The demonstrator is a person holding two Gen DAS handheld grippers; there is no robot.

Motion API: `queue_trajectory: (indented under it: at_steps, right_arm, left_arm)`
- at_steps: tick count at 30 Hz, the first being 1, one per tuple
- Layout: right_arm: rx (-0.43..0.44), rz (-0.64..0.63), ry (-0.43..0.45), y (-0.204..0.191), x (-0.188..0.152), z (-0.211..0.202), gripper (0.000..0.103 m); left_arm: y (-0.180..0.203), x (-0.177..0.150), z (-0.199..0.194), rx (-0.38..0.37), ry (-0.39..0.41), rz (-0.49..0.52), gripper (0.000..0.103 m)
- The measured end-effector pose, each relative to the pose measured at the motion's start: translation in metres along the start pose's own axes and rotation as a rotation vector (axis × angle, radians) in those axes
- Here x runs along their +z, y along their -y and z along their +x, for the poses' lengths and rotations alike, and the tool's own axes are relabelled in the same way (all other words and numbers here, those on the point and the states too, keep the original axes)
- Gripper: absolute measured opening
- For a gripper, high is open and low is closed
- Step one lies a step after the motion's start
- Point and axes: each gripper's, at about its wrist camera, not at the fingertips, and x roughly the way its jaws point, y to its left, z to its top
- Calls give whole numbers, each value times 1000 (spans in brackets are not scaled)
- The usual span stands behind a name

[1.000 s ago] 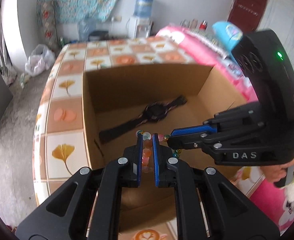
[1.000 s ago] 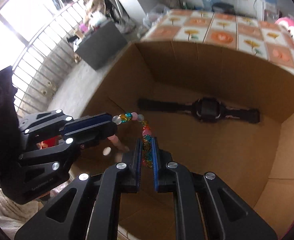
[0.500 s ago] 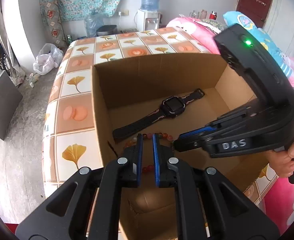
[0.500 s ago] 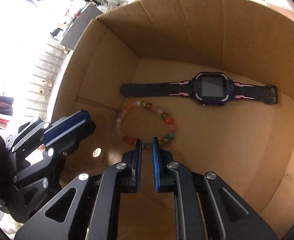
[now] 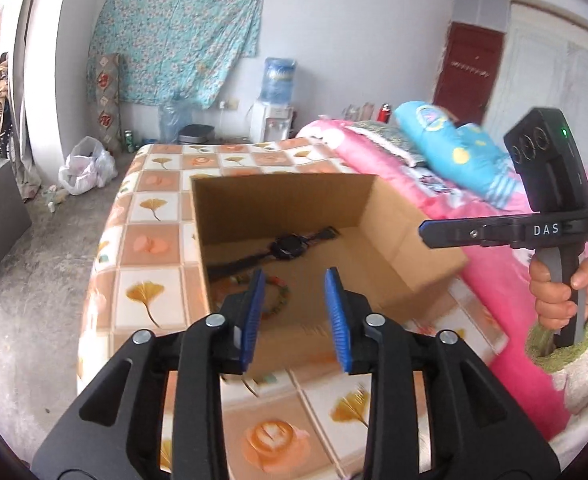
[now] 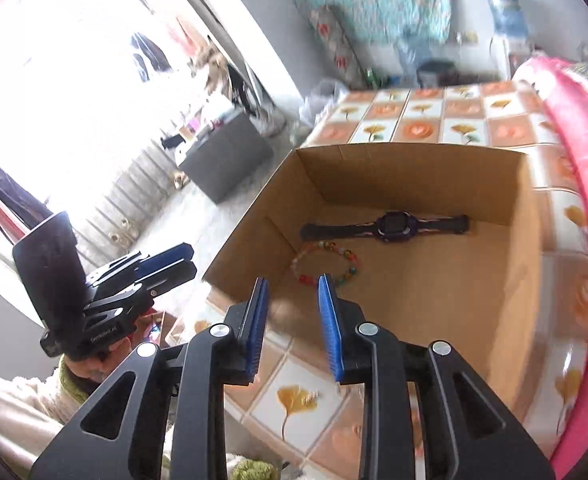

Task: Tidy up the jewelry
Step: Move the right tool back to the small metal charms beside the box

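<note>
Both grippers are hanging above the near side of the box [image 6: 394,168], the left gripper [image 5: 292,312] and the right gripper [image 6: 292,316] each with jaws apart and holding nothing. The bracelet [image 6: 326,264] is lying on the box floor, just beside the watch [image 6: 390,226]. Probably the drop is done; it is better to be pulling straight up, avoiding the thin cardboard wall. The beads are round and glossy, the strap flat and dark.

I see a plain brown cardboard box [image 6: 526,248] holding a black watch [image 6: 394,226] with pink strap accents and a multicoloured bead bracelet [image 6: 326,264]. My fingers [image 6: 330,328] carry blue pads on black frames. The desk [image 5: 150,248] cloth is checked orange and white with yellow ginkgo leaves.
</note>
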Motion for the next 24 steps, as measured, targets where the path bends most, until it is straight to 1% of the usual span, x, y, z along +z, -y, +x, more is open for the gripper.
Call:
queue_trajectory:
  at_steps: [2,4,5,7,9,11,13,17,21,24]
  right_arm:
    - [-27,20,28,3,-27,-10,27]
    - [-52,64,36,11,-54,-14,26]
    - [-65,89,34,16,-68,-13,26]
    - [-102,140,15,26,-92,-7,26]
    - [-135,184,-8,34,-110,2,26]
    - [-128,236,-42,43,-126,11,26]
    - [-135,257,-59,47,-136,18,26]
    - [-146,240,-43,47,-136,22,26]
    - [-133,233,-22,47,-136,23,26]
    - [-124,239,-13,53,-140,25,26]
  left_arm:
    - [12,-21,-4,-37,-8,6,32]
    - [21,-38,0,-71,-30,3,33]
    - [28,-50,6,-96,-59,0,33]
    - [39,-68,20,-117,-112,-5,33]
    - [49,-83,37,-121,-160,4,33]
    - [59,-94,57,-88,-201,42,33]
    - [65,-99,73,-63,-237,71,33]
    - [70,-103,98,-17,-282,110,31]
    - [70,-102,114,22,-325,131,19]
    - [71,-102,115,41,-325,159,16]
